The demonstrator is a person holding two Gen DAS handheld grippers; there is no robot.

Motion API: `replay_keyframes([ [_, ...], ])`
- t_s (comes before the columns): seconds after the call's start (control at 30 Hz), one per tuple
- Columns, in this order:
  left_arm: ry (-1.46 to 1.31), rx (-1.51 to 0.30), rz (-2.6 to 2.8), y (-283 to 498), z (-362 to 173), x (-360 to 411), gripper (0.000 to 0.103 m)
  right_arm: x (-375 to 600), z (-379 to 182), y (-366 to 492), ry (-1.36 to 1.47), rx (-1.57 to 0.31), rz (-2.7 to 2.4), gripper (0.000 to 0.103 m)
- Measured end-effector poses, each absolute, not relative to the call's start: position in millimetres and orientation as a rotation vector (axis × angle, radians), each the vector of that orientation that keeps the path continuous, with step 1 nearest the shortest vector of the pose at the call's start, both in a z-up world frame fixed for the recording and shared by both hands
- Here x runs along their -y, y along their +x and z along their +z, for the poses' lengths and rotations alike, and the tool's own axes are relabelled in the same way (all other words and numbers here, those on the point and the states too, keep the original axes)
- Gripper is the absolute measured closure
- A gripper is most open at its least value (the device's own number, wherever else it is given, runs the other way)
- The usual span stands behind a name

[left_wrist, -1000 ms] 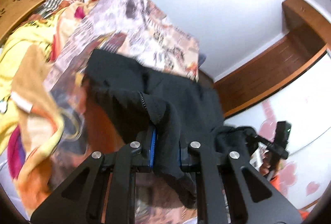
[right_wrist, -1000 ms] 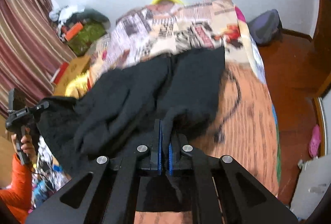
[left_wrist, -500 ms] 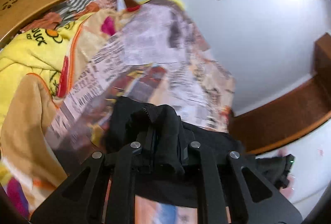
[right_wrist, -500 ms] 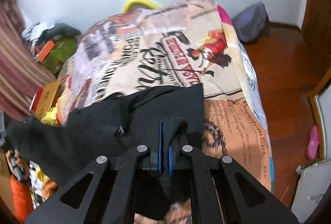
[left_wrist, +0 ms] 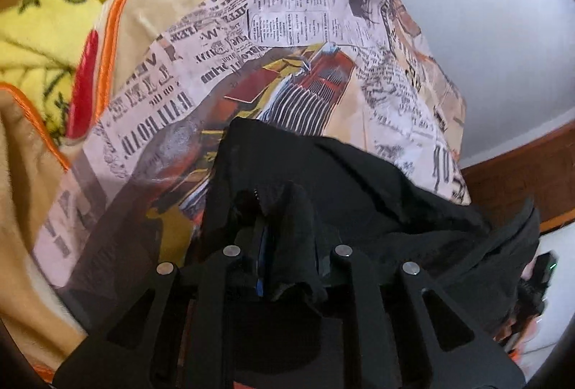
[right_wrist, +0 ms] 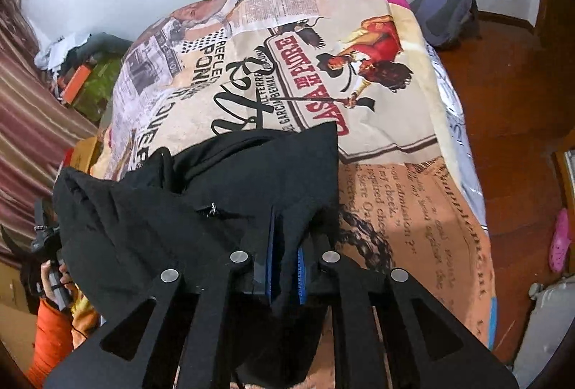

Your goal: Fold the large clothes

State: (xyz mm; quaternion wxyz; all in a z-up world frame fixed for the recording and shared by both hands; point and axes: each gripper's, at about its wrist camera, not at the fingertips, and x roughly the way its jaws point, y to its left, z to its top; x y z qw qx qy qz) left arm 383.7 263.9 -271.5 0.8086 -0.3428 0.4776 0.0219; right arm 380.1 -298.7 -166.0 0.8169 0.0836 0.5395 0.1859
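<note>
- The large black fabric garment (right_wrist: 230, 195), with a small zip pull on it, now lies with its far part spread on the bed's newspaper-print cover (right_wrist: 359, 72). One second ago it hung in the air between the two tools, so it has been lowered and laid forward.
- In the right wrist view the garment fills the area from 9 o'clock to the centre, and its far edge reaches the red lettering on the cover at about 12 o'clock of the cloth.
- The right tool (right_wrist: 285, 266) has just been opening a little. A fold of black cloth is between its blue pads (right_wrist: 269, 266), but a gap now shows beside the cloth. I judge the pinch is loosened and no longer firm.
- The left tool (left_wrist: 289, 259) has also just been opening slightly. A thick bunch of the same cloth (left_wrist: 294, 234) fills the space between its fingers, and it appears to grip it.
- In the left wrist view the garment runs from the centre towards 3 o'clock, and a yellow fleece blanket (left_wrist: 43, 40) lies at 9 to 10 o'clock.
- My reading: the laying-down step is almost finished. The release is starting, and after that the first fold can be made.
</note>
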Motion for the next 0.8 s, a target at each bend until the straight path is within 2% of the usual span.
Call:
replay_keyframes([
  [0.07,-0.691,-1.03,0.064,377.7,-264.4,-261.8,0.082,296.4,-163.5,378.5,0.144,-1.152,0.384,0.092],
  [0.1,-0.674,-1.035,0.073,374.7,-259.4,-262.5,0.076,296.0,-159.5,374.0,0.123,-1.154,0.376,0.092],
  [0.13,-0.656,-1.038,0.087,373.1,-256.1,-263.3,0.069,296.0,-158.1,372.9,0.106,-1.157,0.368,0.091],
  [0.17,-0.613,-1.038,0.125,370.6,-251.0,-263.4,0.054,296.0,-155.1,370.3,0.083,-1.157,0.36,0.091],
  [0.2,-0.557,-1.023,0.156,366.3,-243.5,-262.7,0.044,296.8,-150.4,366.5,0.067,-1.146,0.352,0.091],
  [0.33,-0.407,-0.996,0.14,350.9,-217.3,-258.6,0.041,306.8,-130.4,352.6,0.089,-1.095,0.346,0.088],
  [0.4,-0.381,-0.968,0.153,341.0,-202.2,-258.8,0.041,313.6,-118.3,346.8,0.063,-1.053,0.28,0.072],
  [0.43,-0.373,-0.951,0.159,336.3,-194.7,-259.1,0.041,316.4,-112.2,343.0,0.055,-1.021,0.259,0.056],
  [0.5,-0.364,-0.911,0.158,323.8,-175.8,-258.4,0.041,326.9,-96.9,335.4,0.066,-0.941,0.223,0.046],
  [0.8,-0.189,-0.797,0.06,304.5,-113.4,-190.7,0.041,286.6,-59.1,300.9,-0.105,-0.817,0.217,0.046],
])
